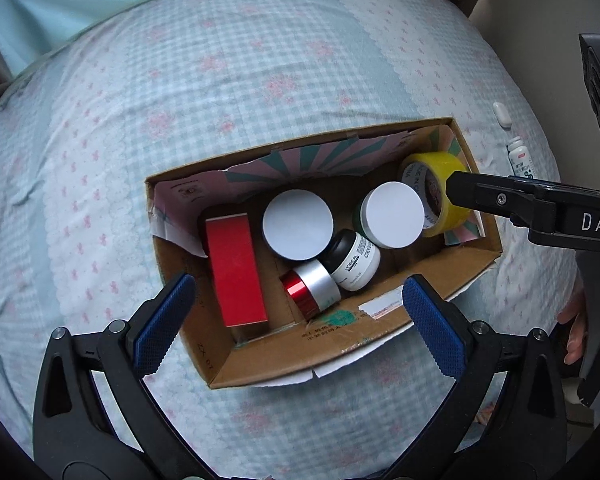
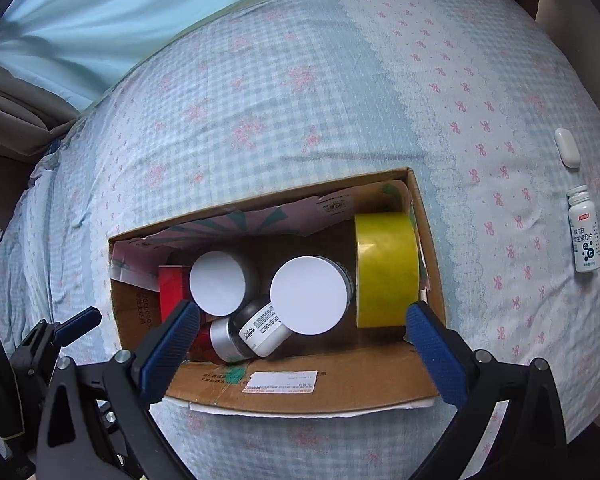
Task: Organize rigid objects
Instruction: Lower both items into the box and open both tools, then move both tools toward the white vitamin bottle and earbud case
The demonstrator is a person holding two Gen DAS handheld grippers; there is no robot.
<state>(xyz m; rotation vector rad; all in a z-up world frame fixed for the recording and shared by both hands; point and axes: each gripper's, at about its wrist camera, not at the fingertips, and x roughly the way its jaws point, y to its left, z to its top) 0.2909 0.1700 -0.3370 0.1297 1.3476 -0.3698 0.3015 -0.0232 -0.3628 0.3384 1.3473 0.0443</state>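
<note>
An open cardboard box (image 1: pixel 340 340) (image 2: pixel 340 380) lies on the bed. It holds a red box (image 1: pixel 236 268), two white-lidded jars (image 1: pixel 298 225) (image 1: pixel 393 215), a small white L'Oreal jar (image 1: pixel 354 258), a red and silver jar (image 1: pixel 312 288) and a yellow tape roll (image 1: pixel 440 184) (image 2: pixel 384 268) at its right end. My left gripper (image 1: pixel 296 312) is open and empty above the box's near wall. My right gripper (image 2: pixel 300 336) is open and empty over the box, its finger (image 1: pixel 480 196) beside the tape. A white bottle (image 2: pixel 584 232) and a white case (image 2: pixel 567 147) lie on the bed to the right.
The bed (image 1: pixel 260 80) has a blue checked cover with pink flowers. A light blue curtain (image 2: pixel 120 12) hangs behind it. A hand (image 1: pixel 576 332) shows at the right edge of the left wrist view.
</note>
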